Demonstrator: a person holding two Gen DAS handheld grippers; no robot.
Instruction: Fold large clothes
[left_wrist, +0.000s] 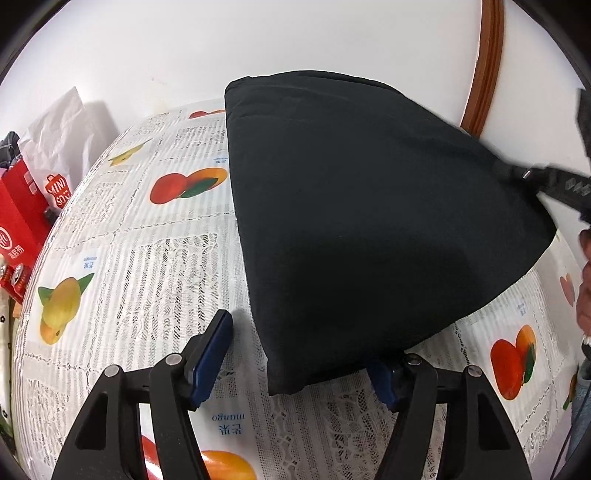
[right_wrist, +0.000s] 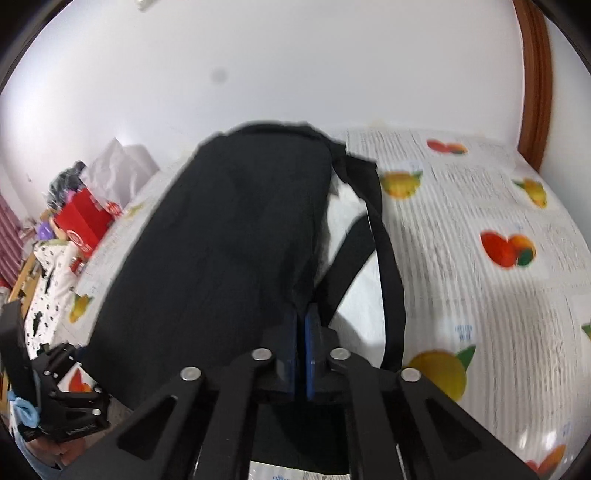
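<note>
White wall behind; on the table, right tongs pinch the black garment to fold it; left tongs gape wide, holding nothing.

Count: one black garment ahead of the left tongs, two tongs total, right tongs, one red box far left, one white bag behind it.
</note>
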